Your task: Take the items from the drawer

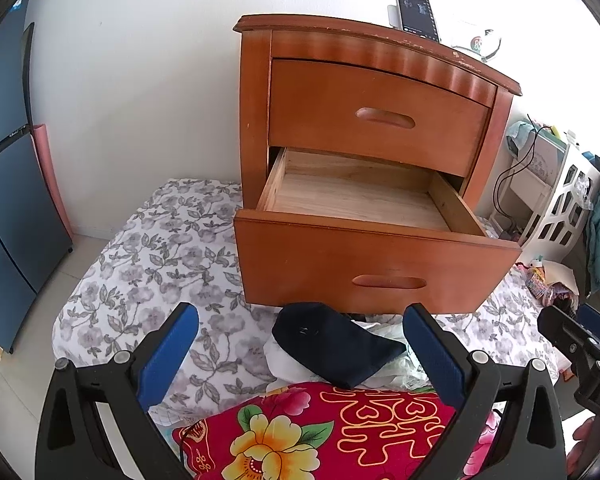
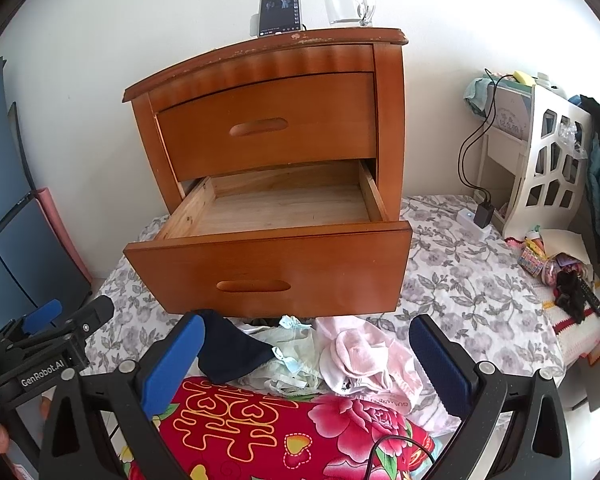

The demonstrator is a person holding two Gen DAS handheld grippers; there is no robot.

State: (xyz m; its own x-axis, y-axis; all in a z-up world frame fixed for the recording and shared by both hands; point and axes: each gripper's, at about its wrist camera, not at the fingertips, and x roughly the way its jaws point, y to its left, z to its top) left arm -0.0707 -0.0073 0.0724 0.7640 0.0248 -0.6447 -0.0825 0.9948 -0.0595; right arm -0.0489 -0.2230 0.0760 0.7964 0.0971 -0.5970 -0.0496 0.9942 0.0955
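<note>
The left gripper (image 1: pixel 300 344) stands with its blue pads spread wide and nothing between them, hovering low over the pile of garments in front of the nightstand (image 2: pixel 260 56). Directly ahead of it lies the dark navy garment (image 1: pixel 332 344), folded loosely on the floral sheet (image 1: pixel 148 256); it appears soft, light and limp, so it should be pinched at a raised fold or bunched edge, not at a flat area, where the pads would likely slide over the fabric. Right of it sits the pale green lace garment (image 2: pixel 296 356), thin and probably prone to snagging; take it at a gathered section and lift slowly. Further right is the pink cloth (image 2: pixel 360 356), crumpled with a white piece beneath it; it should compress readily, and a grip at the topmost hump would probably bring up one item only. The lower drawer (image 2: pixel 268 256) stands pulled out, and its wooden floor shows bare in both views, so the items appear to be already out and lying on the sheet below the drawer front, partly against the red floral cushion (image 2: pixel 300 420). The right gripper (image 2: pixel 306 350) is likewise released, its pads well apart, straddling the green and pink garments without touching either as far as can be judged.
</note>
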